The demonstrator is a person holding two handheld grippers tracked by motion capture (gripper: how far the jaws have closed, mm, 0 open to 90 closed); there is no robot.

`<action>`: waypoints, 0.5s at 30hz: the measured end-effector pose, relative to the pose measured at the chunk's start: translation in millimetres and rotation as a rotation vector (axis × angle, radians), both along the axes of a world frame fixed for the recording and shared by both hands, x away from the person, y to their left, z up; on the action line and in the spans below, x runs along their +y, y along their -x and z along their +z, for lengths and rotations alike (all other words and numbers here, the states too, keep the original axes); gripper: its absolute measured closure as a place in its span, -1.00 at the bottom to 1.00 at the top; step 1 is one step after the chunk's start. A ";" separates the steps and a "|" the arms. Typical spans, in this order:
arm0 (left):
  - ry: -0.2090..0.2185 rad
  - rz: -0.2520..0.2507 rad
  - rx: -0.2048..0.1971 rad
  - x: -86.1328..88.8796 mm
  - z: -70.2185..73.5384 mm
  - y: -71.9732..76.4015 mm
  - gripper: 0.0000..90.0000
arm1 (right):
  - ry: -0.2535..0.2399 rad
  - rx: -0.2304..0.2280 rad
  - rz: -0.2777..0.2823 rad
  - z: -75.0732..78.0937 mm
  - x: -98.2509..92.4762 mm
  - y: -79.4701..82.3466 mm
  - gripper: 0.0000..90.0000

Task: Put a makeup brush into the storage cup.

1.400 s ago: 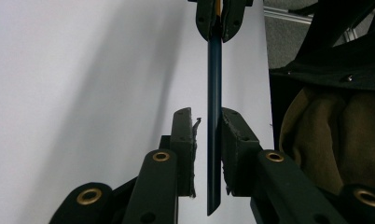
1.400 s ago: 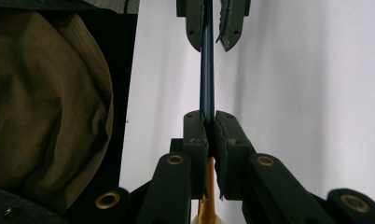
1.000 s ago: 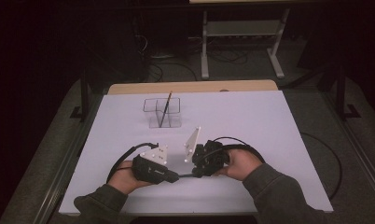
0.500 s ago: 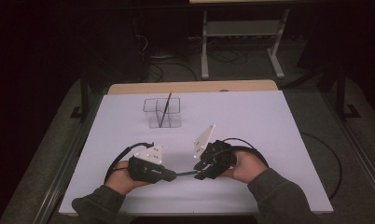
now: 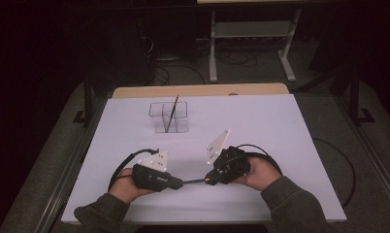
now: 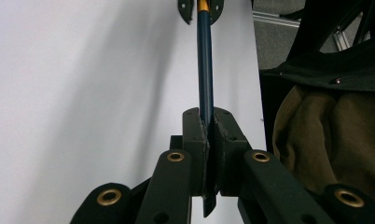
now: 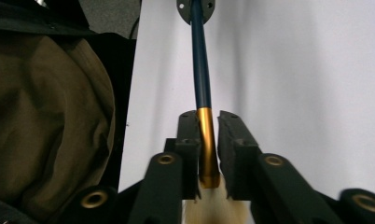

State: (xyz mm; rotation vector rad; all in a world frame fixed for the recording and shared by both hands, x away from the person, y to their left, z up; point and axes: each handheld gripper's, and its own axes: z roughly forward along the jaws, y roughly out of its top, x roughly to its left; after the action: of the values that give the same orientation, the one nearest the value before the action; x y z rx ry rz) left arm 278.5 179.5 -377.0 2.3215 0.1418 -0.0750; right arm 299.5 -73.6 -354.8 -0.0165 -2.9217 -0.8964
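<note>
A paintbrush (image 5: 193, 181) with a dark blue handle (image 6: 204, 60) hangs level just above the white table, spanning both grippers. My left gripper (image 5: 181, 183) is shut on the handle's end, its pads (image 6: 195, 135) pressed together around the blue shaft. My right gripper (image 5: 210, 179) faces it and holds the gold ferrule (image 7: 206, 144). Its jaws have just been closing with the ferrule between them. Pale bristles (image 7: 213, 205) show blurred behind the ferrule. Each gripper view shows the other gripper's jaw tips at the brush's far end.
A clear divided holder (image 5: 181, 125) stands at the table's far middle with a dark thin brush (image 5: 172, 112) leaning in it. White sheet (image 5: 261, 126) covers the table. Olive sleeves (image 7: 45, 116) lie near the front edge. Cables (image 5: 122, 165) loop behind both hands.
My right gripper has slid to the right, away from the left one, so more of the brush handle shows between them. The left hand has stayed put.
</note>
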 end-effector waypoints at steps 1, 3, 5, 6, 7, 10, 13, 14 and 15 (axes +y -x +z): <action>0.001 0.001 0.005 0.0 -0.1 0.3 0.88 | -0.003 0.007 0.008 -0.2 0.1 -0.3 0.78; -0.003 -0.006 -0.001 -0.5 -0.1 -0.1 0.87 | 0.001 0.018 0.021 -0.5 0.4 -0.6 0.81; -0.004 -0.004 0.008 -1.4 -1.0 -0.1 0.87 | 0.005 0.023 0.023 -0.7 0.7 -0.7 0.81; -0.010 -0.002 0.006 -1.7 -1.1 -0.2 0.86 | 0.011 0.023 0.027 -1.0 1.2 -1.2 0.82; -0.010 0.009 0.009 -2.0 -1.1 0.0 0.73 | 0.019 0.023 0.039 -0.6 2.2 -2.2 0.82; -0.007 0.024 0.008 -2.7 1.1 -0.7 0.67 | 0.034 0.021 0.038 1.4 3.8 -2.4 0.82; -0.027 0.013 0.000 -8.1 3.9 0.0 0.62 | 0.076 -0.006 0.053 7.2 9.7 -2.0 0.82; -0.027 0.013 0.000 -8.1 3.9 0.0 0.62 | 0.076 -0.006 0.053 7.2 9.7 -2.0 0.82; -0.036 0.009 -0.004 -9.7 4.2 0.0 0.64 | 0.090 -0.016 0.061 10.8 12.9 -1.4 0.82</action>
State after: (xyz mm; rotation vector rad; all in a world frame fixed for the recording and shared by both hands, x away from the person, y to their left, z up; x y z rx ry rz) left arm 278.5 169.8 -372.8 2.3567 0.1526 -0.0633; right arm 300.9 -60.7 -344.0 0.0737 -2.9573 -0.7593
